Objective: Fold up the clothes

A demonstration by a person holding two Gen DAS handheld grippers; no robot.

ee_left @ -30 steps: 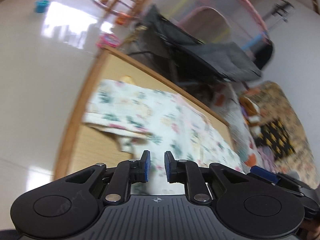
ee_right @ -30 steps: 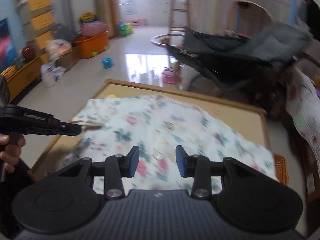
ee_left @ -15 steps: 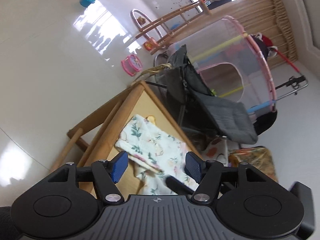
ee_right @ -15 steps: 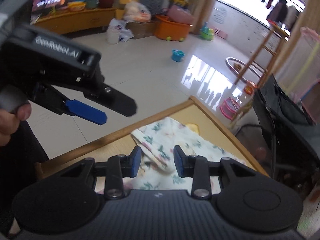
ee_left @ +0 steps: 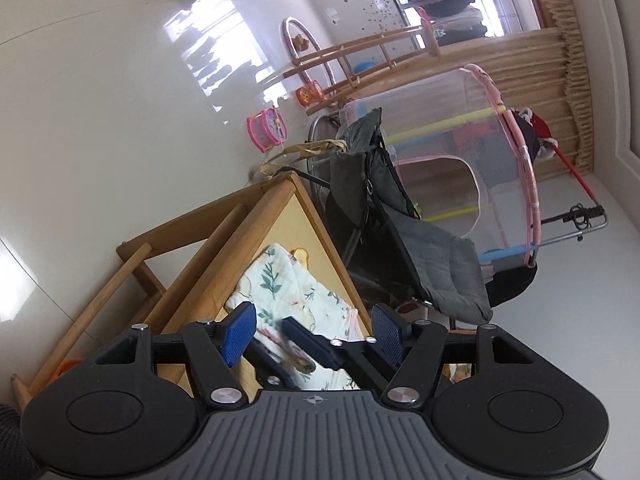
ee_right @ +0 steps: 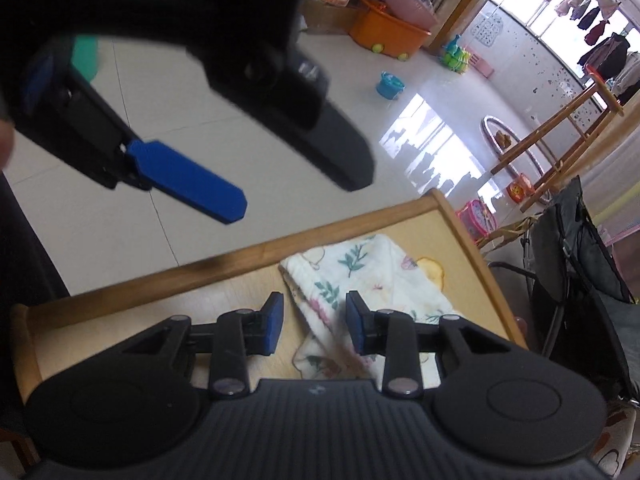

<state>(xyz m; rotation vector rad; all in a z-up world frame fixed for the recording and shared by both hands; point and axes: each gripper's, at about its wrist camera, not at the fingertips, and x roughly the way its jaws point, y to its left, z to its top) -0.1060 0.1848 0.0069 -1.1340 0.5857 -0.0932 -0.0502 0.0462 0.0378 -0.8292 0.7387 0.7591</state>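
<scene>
The right tongs (ee_right: 314, 328) are narrowing, their jaws closing with the folded edge of the floral cloth (ee_right: 360, 276) running up between the blue pads (ee_right: 274, 322), which do not yet seem to press on it. The left tongs (ee_left: 314, 334) stand wide and empty, above and just beside the right ones; from the left wrist view the right tongs lie between the left jaws, low over the cloth. The cloth is bunched in a narrow band ahead of both tongs, toward the far corner of the wooden surface (ee_right: 248, 254). To do this pinch well, I judge the right tongs should take all layers of the edge, not just the top ply, and close fully before any pull. The left tongs would best drop to a separate spot further along the same edge, well clear of the right pair, so the fold stays square and the two tools do not knock together.
</scene>
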